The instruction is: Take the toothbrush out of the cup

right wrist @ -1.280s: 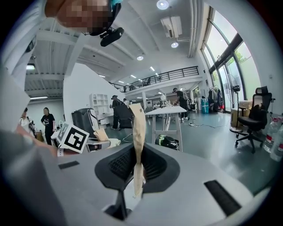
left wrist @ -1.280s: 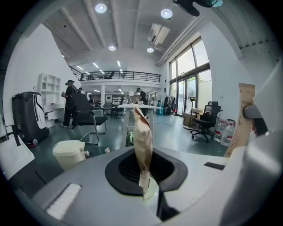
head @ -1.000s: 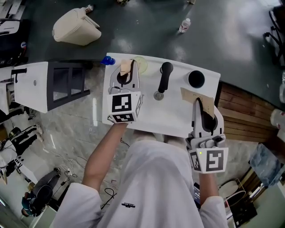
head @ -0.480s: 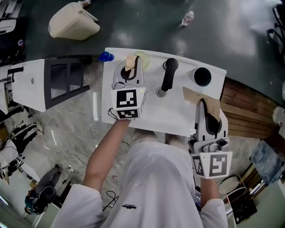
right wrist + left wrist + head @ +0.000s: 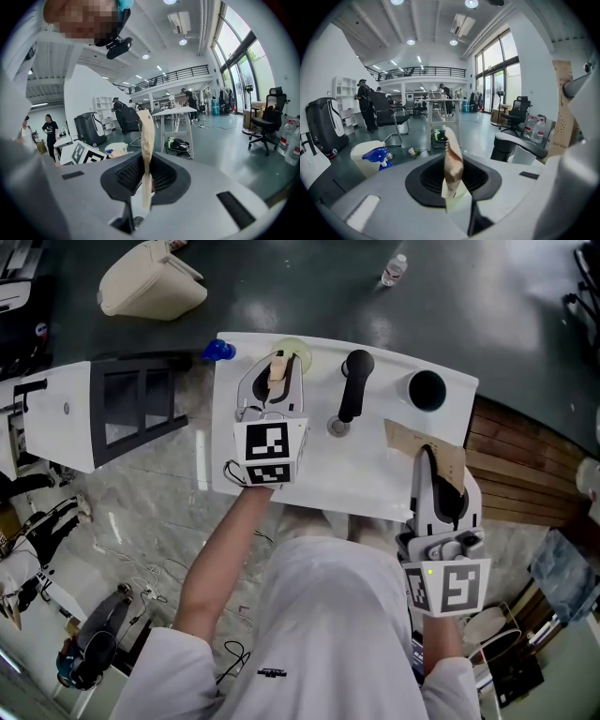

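Note:
A black cup (image 5: 427,390) stands at the far right of the white table (image 5: 375,479). A long black thing with a round metal end (image 5: 349,397) lies mid-table; I cannot tell if it is the toothbrush. A pale green round thing (image 5: 298,356) sits at the far edge, just right of my left gripper (image 5: 277,367), and shows low in the gap of that gripper's view (image 5: 457,200). The jaws of the left gripper (image 5: 452,161) are opening, a little apart, with nothing pressed between the taped pads. My right gripper (image 5: 424,454) hovers near the table's right front, shut and empty (image 5: 146,154).
A blue spray top (image 5: 217,351) sticks up beyond the table's far left corner. A beige bin (image 5: 150,282) and a small bottle (image 5: 394,268) are on the dark floor. A white cabinet (image 5: 66,413) stands left of the table, wooden slats (image 5: 525,474) to the right.
My left gripper has sunk a little toward the table beside the pale green thing. The right gripper has kept its place.

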Motion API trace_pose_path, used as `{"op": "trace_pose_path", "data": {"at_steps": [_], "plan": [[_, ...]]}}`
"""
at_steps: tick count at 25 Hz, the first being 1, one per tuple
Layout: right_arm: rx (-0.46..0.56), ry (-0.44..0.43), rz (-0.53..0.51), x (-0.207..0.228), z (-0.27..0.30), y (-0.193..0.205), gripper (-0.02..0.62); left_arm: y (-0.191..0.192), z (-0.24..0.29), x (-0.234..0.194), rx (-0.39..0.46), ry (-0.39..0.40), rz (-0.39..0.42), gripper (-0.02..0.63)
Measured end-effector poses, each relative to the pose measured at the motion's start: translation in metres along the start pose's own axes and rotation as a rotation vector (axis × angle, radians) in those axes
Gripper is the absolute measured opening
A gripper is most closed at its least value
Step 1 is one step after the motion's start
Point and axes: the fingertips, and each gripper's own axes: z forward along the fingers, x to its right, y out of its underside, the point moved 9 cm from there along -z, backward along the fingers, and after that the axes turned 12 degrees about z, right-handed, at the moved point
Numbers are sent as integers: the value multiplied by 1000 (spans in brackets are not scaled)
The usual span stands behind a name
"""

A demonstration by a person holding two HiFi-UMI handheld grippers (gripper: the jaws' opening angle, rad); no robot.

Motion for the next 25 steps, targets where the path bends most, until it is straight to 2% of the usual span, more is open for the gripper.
{"op": "trace_pose_path", "data": {"at_steps": [2,12,22,25], "plan": [[4,1,0,-1,-2,0,26,0,-3,0,-1,-4,-2,89],[40,1,-5,-6,-12,-3,26,-16,-28,0,62,-7,0,140],[96,-4,-31,-12,-33,-13,26,-53,-89,1,167,-19,-48,140],[115,-2,-39,-14,-40,-18,26,-62,-111,2,186,-19,-46,115]]}}
